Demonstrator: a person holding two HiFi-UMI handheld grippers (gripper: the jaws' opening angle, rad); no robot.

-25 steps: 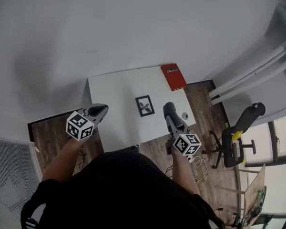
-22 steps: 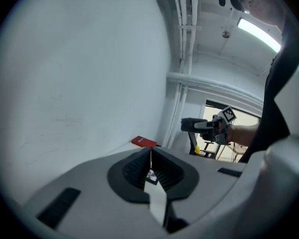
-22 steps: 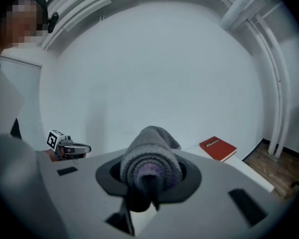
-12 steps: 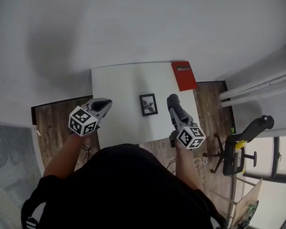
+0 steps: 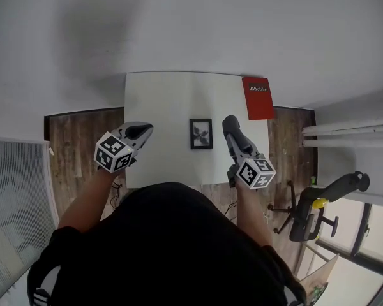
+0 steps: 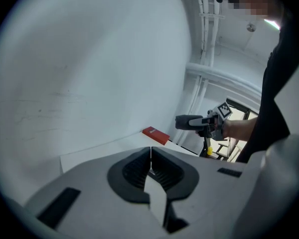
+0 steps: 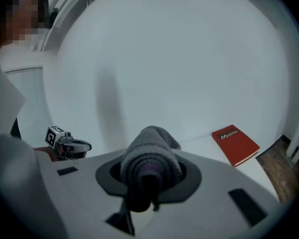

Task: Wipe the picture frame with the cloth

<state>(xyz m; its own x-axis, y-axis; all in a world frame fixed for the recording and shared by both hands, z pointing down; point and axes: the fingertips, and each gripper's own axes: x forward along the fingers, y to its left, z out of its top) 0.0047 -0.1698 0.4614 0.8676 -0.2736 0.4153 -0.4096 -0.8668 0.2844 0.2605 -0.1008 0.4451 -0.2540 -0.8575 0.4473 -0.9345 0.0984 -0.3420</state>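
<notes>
A small black picture frame lies flat near the middle of the white table. My right gripper hovers just right of the frame, shut on a rolled grey cloth that bulges out between its jaws. My left gripper hangs over the table's left edge, well left of the frame, its jaws shut with nothing between them. The frame is hidden in both gripper views.
A red book lies at the table's far right corner, also seen as the red book. A white wall rises behind the table. An office chair stands on the wooden floor to the right.
The head view has swung so the table sits straighter and higher in the frame. Both grippers keep their places beside the frame, the right one still shut on the cloth.
</notes>
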